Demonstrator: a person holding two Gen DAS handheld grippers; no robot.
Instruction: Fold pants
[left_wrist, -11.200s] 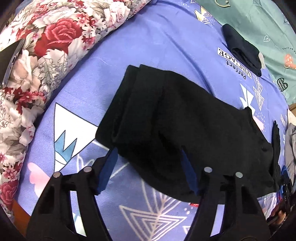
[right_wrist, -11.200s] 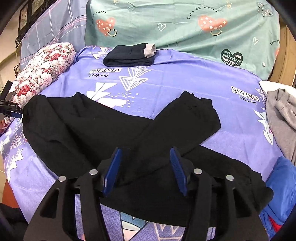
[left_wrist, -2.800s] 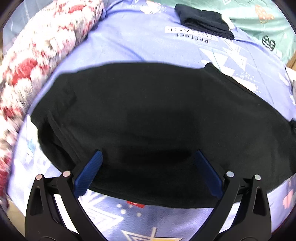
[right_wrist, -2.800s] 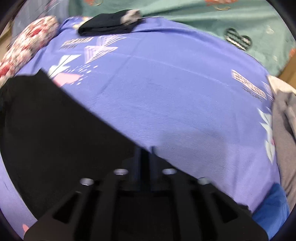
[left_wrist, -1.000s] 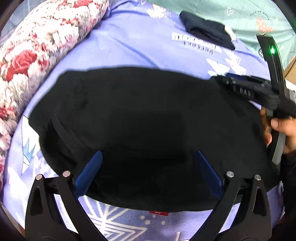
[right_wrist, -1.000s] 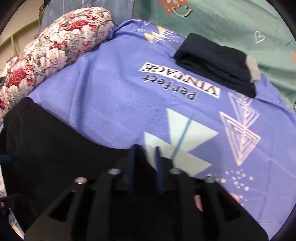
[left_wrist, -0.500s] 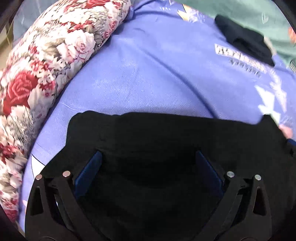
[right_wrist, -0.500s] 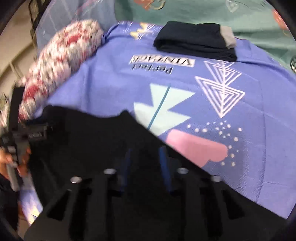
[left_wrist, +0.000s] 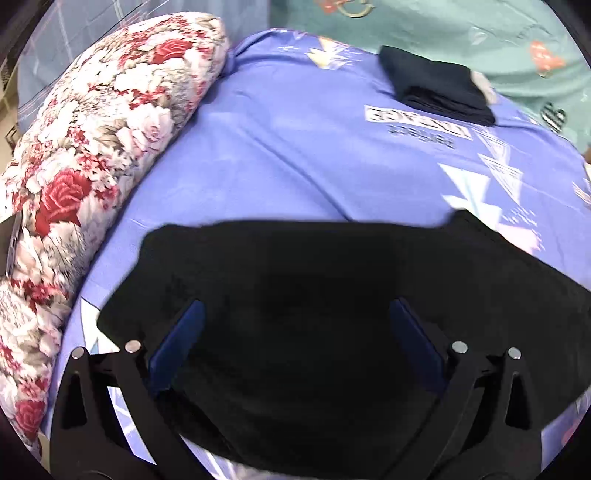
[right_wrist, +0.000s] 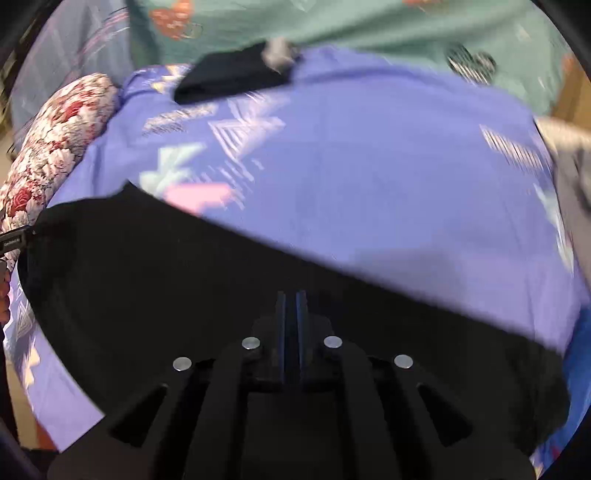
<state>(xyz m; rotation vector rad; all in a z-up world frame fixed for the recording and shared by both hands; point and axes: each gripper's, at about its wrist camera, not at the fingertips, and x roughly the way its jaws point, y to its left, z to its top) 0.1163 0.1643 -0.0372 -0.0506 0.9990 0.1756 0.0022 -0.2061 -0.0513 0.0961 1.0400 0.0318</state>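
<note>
Left gripper (left_wrist: 295, 332): fingers spread wide, blue pads apart over the black pants (left_wrist: 314, 295), nothing between them gripped. Whether the tips touch the cloth cannot be told.

Right gripper (right_wrist: 291, 306): fingers closed to a thin slit. Black cloth lies all round the tips; it looks pinched, but black on black, so the hold is a judgement, not certain. View is motion-blurred.

Pants lie flat on the bed (left_wrist: 295, 147), near its front edge, as one broad dark slab. Long axis runs crosswise to both sets of fingers, from the bed's left side by the floral pillow (left_wrist: 92, 147) toward the right. In the right view the far hem runs as a diagonal, rising to a corner on the left.

Judgement: the next fold turns on that crosswise axis. The right gripper sits at the right-hand stretch and seems to have cloth, so it is placed to carry that end leftward over the rest; the left gripper is over the pillow end.

Beyond: bare purple sheet, then a folded dark garment (left_wrist: 436, 88) at the far edge, well apart from the pants.
</note>
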